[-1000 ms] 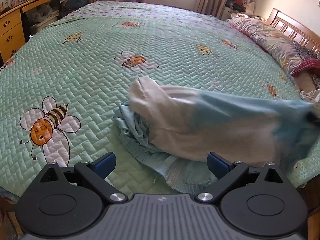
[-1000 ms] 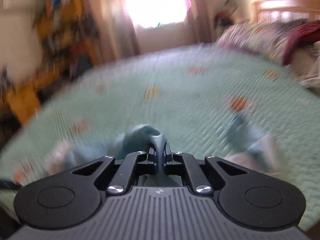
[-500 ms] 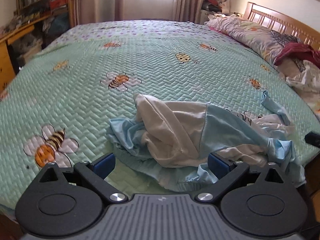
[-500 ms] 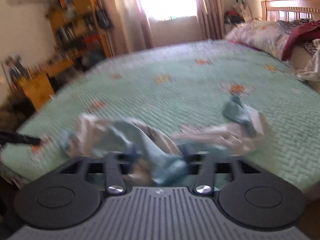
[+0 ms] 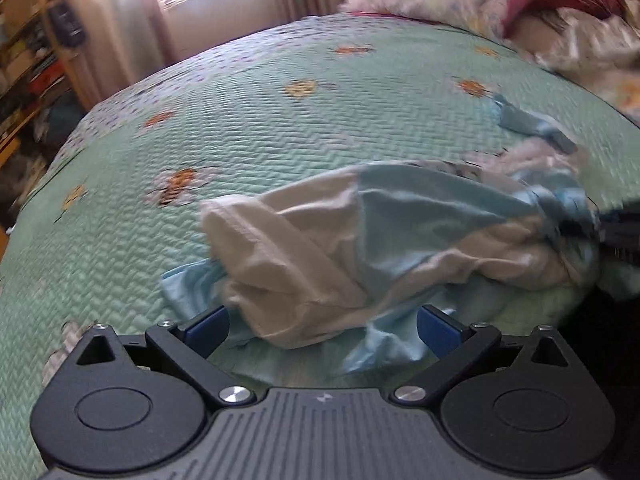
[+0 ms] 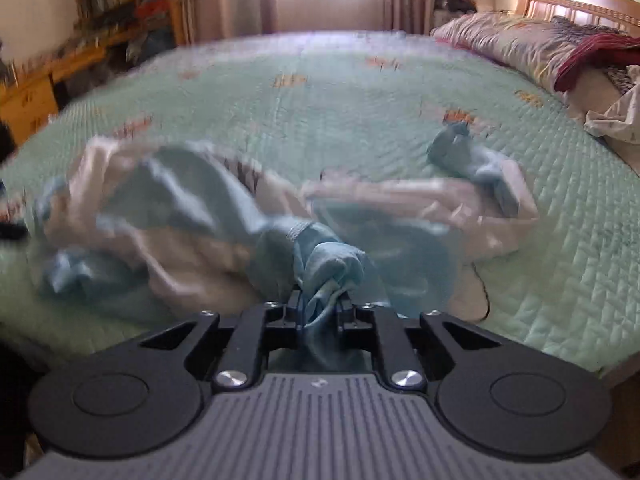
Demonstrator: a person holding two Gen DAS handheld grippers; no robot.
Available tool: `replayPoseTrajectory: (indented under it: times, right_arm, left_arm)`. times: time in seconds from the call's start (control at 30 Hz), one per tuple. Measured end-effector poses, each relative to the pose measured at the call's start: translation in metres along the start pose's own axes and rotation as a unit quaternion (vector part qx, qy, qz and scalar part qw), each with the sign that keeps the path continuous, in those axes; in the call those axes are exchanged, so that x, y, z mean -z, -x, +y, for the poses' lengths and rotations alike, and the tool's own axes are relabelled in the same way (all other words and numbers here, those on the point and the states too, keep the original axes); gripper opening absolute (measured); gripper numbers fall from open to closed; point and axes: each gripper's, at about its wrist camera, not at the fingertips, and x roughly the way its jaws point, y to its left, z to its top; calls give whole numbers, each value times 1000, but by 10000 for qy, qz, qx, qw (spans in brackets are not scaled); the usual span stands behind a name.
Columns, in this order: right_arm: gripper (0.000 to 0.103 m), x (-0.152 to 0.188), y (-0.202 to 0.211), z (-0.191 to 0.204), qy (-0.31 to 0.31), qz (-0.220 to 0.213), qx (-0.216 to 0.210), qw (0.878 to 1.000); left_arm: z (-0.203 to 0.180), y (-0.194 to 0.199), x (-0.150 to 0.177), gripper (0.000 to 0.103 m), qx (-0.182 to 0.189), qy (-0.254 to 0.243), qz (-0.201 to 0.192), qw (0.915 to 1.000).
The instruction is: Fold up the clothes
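On the green quilted bed (image 5: 248, 128), the crumpled blue-and-white garment (image 5: 360, 248) lay just ahead of the left hand-held gripper (image 5: 320, 326), whose jaws stood spread and empty. The right hand-held gripper (image 6: 320, 312) was closing, pinching a bunched blue fold of it.

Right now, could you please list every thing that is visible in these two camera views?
garment: one, light blue and cream, crumpled on the near part of the bed
bedspread: one, mint green with bee pattern, covers the bed
pillows: number unclear, pale floral, by the headboard
dark red cloth: one, on the pillows
headboard: one, wood, far right
shelves: wood, far left
left gripper: black, open, garment between
right gripper: black, closing on a blue fold
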Motion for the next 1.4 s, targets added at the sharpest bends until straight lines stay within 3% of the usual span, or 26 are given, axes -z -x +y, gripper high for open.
replayPoseTrajectory:
  times: [0.1,0.23,0.5,0.7,0.8,0.93,1.03,1.1,1.17,1.2,1.23,1.27,1.3,1.4]
  right_arm:
    - [12,-15,32,-15,-525,-592,-399,9961]
    - [12,-40,90,-33,-896,-1592,-835,9796]
    - [12,-49,99,-22,-995,-1422,-1148,9781]
    - [12,-65,128,-5,-696,-1870,-1323,9709]
    - [15,-66,119,2,-292,-1399,-1200,9824]
    - [59,-34,82,15,129,-670,-824,9943]
    - [60,-12,54,30,280,-422,-681,9964]
    - [62,-6,39,48,657,-512,-602,9947]
    - [69,-7,16,66,1172,-473,-195,9918]
    - [69,-6,3,74,1439,-406,51,9887]
    - [61,-5,-9,81,1704,-338,298,9843]
    - [17,-8,-13,75,1546,-245,197,9875]
    - [9,-12,-16,69,1349,-150,66,9907]
    - [8,-23,19,37,345,-644,-628,9953]
  left_arm:
    - [-10,-4,-1,100,78,-139,1,9999]
    - [-15,-6,-5,100,212,-188,-89,9996]
    - [-35,1,-8,100,343,-567,-373,9971]
    - [-61,-18,-9,100,385,-1005,-422,9933]
    - [-65,-32,-2,100,316,-933,-295,9947]
    - [-55,-44,14,100,380,-672,-66,9970]
    - [-48,-45,20,100,369,-628,-8,9973]
    - [-44,-46,20,100,360,-566,7,9977]
    - [-42,-48,20,100,370,-495,36,9981]
    - [-42,-48,20,100,379,-478,51,9981]
    - [-43,-49,20,100,389,-461,67,9982]
    - [-44,-49,20,100,402,-481,59,9980]
    - [-45,-48,21,100,421,-511,40,9978]
    - [-47,-48,20,100,523,-526,10,9972]
